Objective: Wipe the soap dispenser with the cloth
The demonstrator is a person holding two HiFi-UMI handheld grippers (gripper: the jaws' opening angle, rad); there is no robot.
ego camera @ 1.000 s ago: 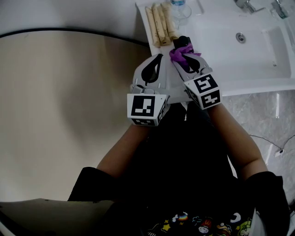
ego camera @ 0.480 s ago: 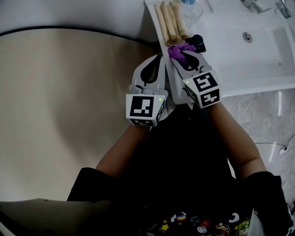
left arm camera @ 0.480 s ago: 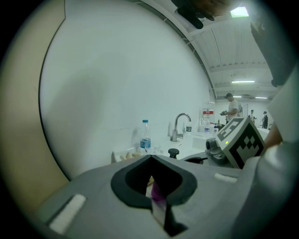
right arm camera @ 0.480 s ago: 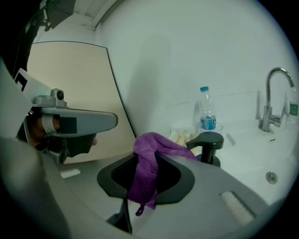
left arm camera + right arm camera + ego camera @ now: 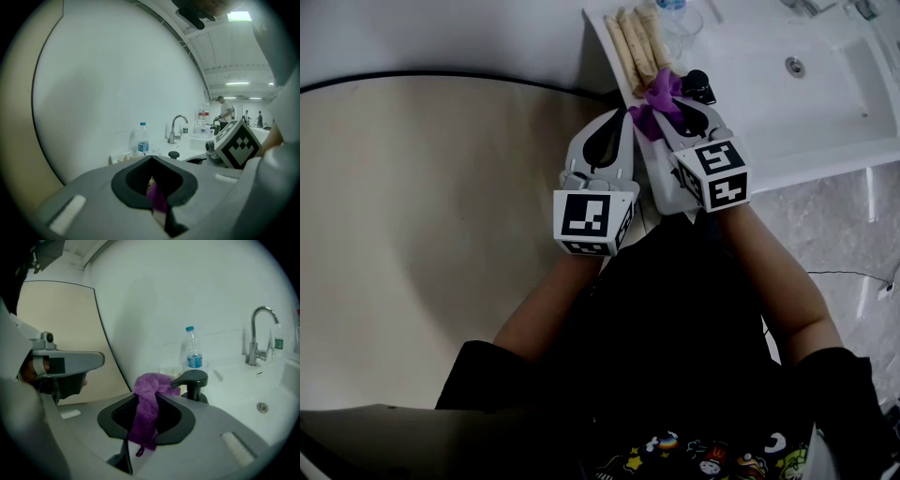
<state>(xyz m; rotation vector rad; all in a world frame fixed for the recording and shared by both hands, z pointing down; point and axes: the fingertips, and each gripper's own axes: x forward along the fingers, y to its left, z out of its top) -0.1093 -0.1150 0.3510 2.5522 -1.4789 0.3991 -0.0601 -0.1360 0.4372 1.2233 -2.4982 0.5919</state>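
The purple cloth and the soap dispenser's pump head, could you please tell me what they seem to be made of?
The cloth looks like soft microfibre or terry: matte, fuzzy nap, and it bunches and drapes in limp folds. The pump head looks like moulded black plastic with a smooth satin finish, judging by its rounded shape and faint sheen; coated metal can't be ruled out.

A white sink (image 5: 825, 98) carries a chrome faucet (image 5: 257, 336), a water bottle (image 5: 192, 350) and beige rolled items (image 5: 636, 47).
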